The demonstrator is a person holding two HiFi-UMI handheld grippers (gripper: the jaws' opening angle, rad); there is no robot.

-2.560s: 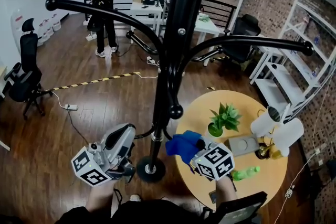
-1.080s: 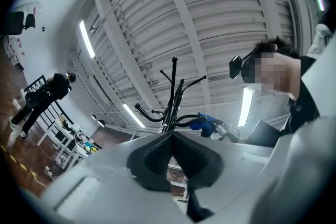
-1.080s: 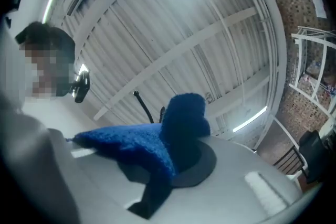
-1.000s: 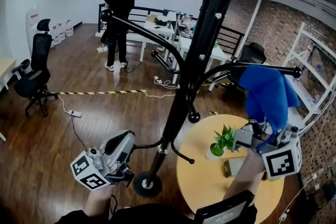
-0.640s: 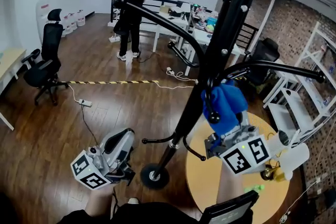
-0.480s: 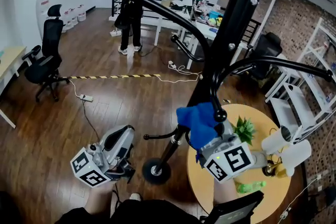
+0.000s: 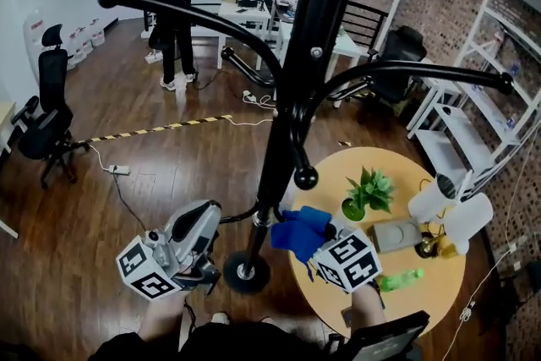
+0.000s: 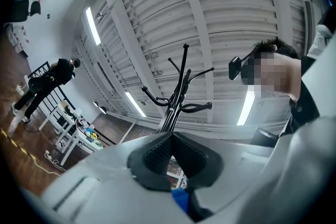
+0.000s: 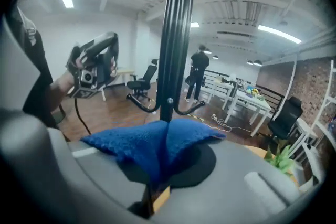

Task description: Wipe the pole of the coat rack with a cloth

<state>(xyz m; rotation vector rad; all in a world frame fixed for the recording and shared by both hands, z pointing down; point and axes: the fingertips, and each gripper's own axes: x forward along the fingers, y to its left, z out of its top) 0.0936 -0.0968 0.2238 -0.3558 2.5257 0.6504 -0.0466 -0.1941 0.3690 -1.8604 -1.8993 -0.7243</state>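
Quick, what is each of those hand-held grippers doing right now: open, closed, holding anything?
Left hand-held gripper: closed, nothing between its jaws.
Right hand-held gripper: closed on a fuzzy blue cloth.

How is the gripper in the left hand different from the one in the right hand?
The right hand-held gripper pinches a blue cloth; the left hand-held gripper is shut on nothing. The right one is over the round table's edge, close to the pole; the left one is over the wood floor, on the pole's other side. Both have jaws together, and both carry a cube with square markers.
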